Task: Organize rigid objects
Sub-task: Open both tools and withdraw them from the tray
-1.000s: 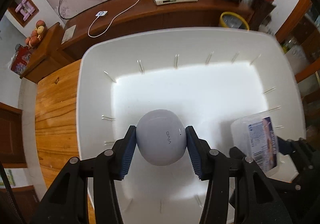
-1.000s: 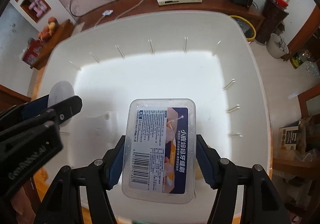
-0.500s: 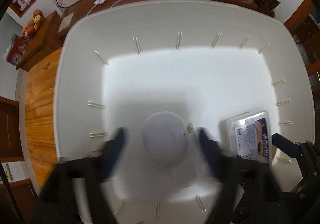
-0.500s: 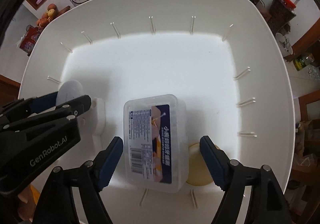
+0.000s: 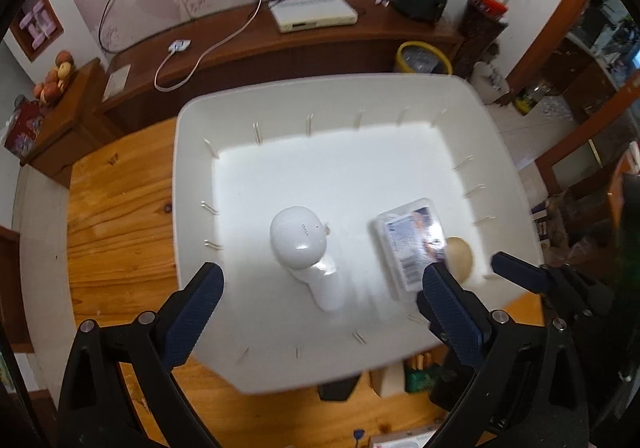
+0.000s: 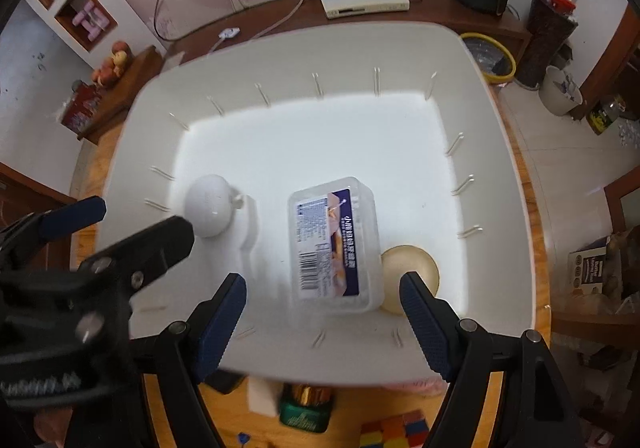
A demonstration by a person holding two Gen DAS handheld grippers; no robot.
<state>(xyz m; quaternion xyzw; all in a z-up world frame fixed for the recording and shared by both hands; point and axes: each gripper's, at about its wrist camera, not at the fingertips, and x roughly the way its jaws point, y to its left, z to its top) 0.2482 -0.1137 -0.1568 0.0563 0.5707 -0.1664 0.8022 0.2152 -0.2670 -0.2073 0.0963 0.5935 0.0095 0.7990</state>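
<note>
Two items deposited in white plastic bin (image 6: 500, 151): white rounded device (image 5: 298, 238), clear labelled box (image 6: 334, 244); both tongs (image 5: 320, 308) (image 6: 324, 316) just opened wide, empty; more pending on worktop (image 5: 120, 215).

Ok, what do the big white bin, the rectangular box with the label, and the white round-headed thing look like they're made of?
White bin: looks like moulded plastic, smooth with a slight sheen, ribs along its walls.
Labelled box: clear, glossy plastic; the bin shows through its rim, and a printed label with a barcode shows on top.
Round-headed item: seemingly hard white plastic, glossy, with a bright highlight; what is inside cannot be told.
</note>
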